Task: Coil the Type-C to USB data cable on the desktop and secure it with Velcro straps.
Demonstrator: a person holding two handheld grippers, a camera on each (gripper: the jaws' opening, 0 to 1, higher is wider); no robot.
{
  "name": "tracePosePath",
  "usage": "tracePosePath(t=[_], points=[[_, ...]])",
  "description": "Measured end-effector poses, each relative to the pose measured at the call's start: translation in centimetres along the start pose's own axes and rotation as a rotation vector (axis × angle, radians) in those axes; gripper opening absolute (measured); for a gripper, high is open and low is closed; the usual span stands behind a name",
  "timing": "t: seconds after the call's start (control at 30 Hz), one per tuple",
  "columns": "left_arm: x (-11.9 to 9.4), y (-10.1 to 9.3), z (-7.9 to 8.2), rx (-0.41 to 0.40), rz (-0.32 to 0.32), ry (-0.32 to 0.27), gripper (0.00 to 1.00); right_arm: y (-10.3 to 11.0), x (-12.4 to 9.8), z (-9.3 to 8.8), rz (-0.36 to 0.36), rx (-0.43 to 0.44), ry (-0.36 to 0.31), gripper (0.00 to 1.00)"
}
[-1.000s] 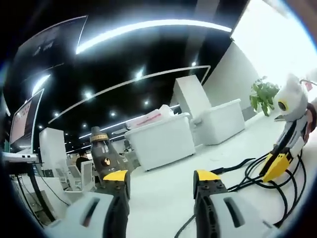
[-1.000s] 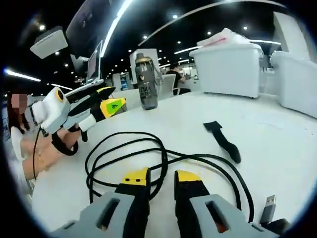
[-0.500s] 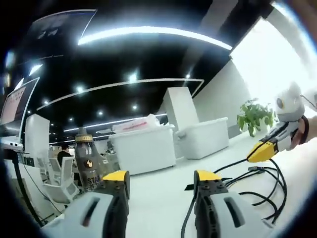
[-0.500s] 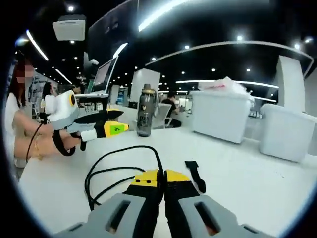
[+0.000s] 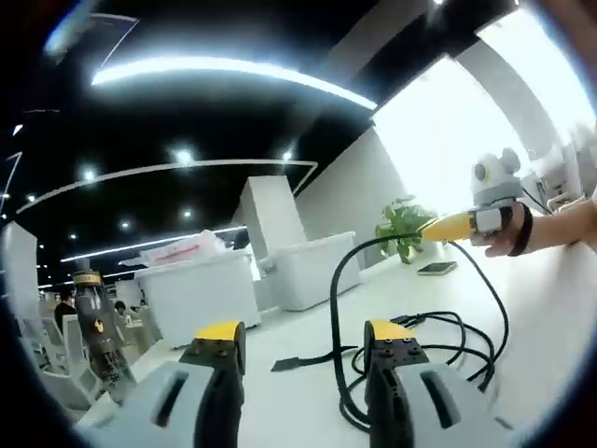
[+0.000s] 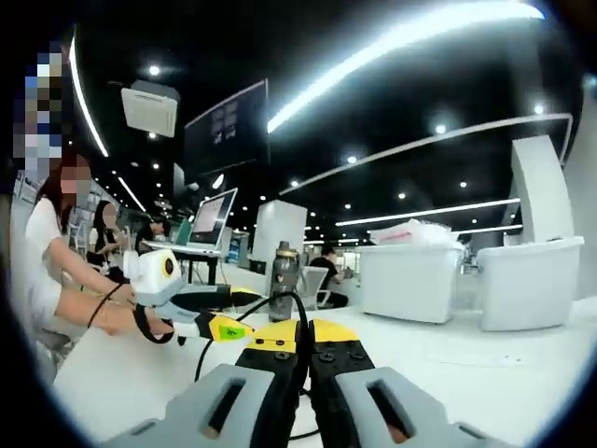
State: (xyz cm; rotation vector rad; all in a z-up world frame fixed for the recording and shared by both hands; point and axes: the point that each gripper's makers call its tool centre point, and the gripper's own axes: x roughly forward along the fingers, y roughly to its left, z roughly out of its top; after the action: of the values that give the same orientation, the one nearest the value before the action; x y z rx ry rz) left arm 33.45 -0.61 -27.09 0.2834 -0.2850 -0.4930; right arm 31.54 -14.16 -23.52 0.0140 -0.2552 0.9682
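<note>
On the white desk (image 5: 560,308), the black cable (image 5: 438,331) is now partly in the air. My right gripper (image 6: 303,329) has closed its jaws on one strand and raised it: in the right gripper view the jaws were apart above the loose loops a second ago, then they came together, and now the strand rises from between the yellow tips while the desk sits lower in the picture. In the left gripper view I see this gripper (image 5: 457,224) far to the right, with the cable hanging from it in a tall arch down to the loops that rest on the desk.

My left gripper (image 5: 303,336) keeps its jaws apart and holds nothing; in the right gripper view it (image 6: 219,327) points toward the cable from the left. The Velcro strap (image 5: 298,361) lies flat on the desk, just beside the loops and untouched. A bottle (image 6: 283,280) stands far behind.

I judge that the coiling has only begun: one end is lifted, no neat coil exists yet, and the strap must wait.
</note>
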Motion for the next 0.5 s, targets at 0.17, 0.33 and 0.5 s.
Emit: tracePosePath(t=[0.17, 0.33, 0.5], points=[[-0.1, -0.2, -0.1, -0.001, -0.016, 0.004, 0.41, 1.3, 0.4, 0.2, 0.029, 0.017, -0.016, 0.02], [-0.4, -0.7, 0.7, 0.060, -0.031, -0.011, 0.22, 1.7, 0.8, 0.3, 0.046, 0.019, -0.015, 0.02], [-0.5, -1.0, 0.8, 0.099, -0.034, -0.012, 0.16, 2.1, 0.9, 0.0, 0.064, 0.041, -0.014, 0.02]])
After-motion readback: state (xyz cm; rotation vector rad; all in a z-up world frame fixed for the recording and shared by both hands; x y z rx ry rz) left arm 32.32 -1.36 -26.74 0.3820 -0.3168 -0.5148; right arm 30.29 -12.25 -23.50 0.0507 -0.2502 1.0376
